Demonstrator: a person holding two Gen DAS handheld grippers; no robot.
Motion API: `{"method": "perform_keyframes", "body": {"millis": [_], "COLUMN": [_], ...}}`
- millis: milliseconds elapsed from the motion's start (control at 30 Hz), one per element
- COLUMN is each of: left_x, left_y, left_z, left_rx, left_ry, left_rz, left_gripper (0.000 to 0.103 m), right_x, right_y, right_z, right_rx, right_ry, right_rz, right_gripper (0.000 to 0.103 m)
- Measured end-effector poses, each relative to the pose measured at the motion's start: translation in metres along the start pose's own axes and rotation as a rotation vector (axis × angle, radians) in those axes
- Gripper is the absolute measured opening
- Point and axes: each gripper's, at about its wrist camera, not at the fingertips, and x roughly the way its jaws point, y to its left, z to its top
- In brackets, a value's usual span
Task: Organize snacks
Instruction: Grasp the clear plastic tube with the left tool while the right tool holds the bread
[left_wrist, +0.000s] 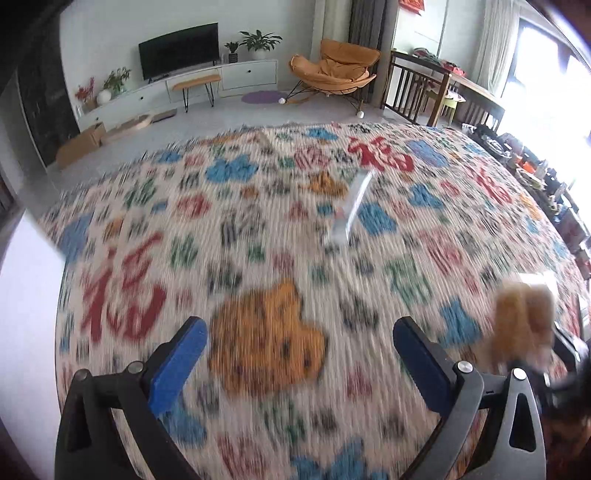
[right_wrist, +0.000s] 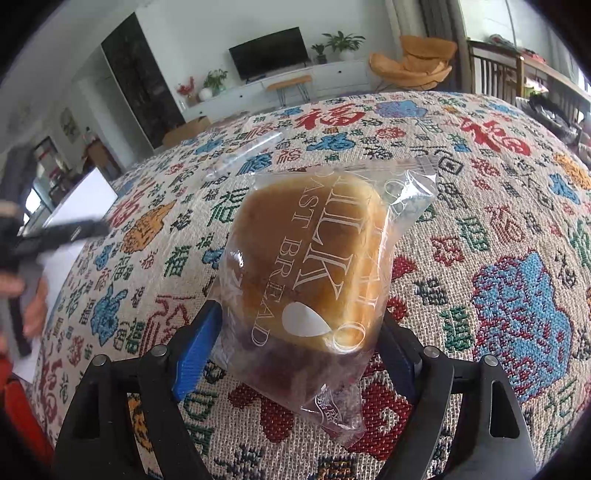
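My right gripper (right_wrist: 299, 332) is shut on a clear-wrapped milk toast bread bun (right_wrist: 306, 266) and holds it above the patterned tablecloth (right_wrist: 498, 229). The same bun shows blurred at the right edge of the left wrist view (left_wrist: 521, 321). My left gripper (left_wrist: 299, 343) is open and empty, low over the cloth (left_wrist: 258, 229); that view is motion-blurred. A thin clear-wrapped stick snack (left_wrist: 351, 206) lies on the cloth ahead of the left gripper; it also shows in the right wrist view (right_wrist: 243, 155), beyond the bun. The left gripper shows blurred at the left of the right wrist view (right_wrist: 40, 240).
A white sheet or board (right_wrist: 74, 221) lies at the table's left edge, also in the left wrist view (left_wrist: 26, 295). Clutter (left_wrist: 546, 184) lines the table's right side. Beyond the table are a TV (left_wrist: 177, 50), an orange chair (left_wrist: 332, 70) and a wooden railing (left_wrist: 417, 88).
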Motion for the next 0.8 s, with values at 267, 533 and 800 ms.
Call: {"method": "perform_keyframes", "body": {"millis": [267, 533, 800], "left_x": [0.09, 0.131, 0.076], "left_y": [-0.037, -0.067, -0.043], "left_z": [0.084, 0.093, 0.038], "left_rx": [0.119, 0.17, 0.106], "left_ry": [0.04, 0.053, 0.03], "left_rz": [-0.006, -0.016, 0.034], "left_gripper": [0.1, 0.019, 0.017], "right_x": [0.0, 0.001, 0.001], "right_y": [-0.002, -0.001, -0.001], "right_z": [-0.002, -0.002, -0.002], "right_rx": [0.007, 0.001, 0.0], "right_ry": [0.001, 0.003, 0.003], "right_rz": [0.015, 0.017, 0.019], "right_gripper": [0.085, 0.086, 0.086]}}
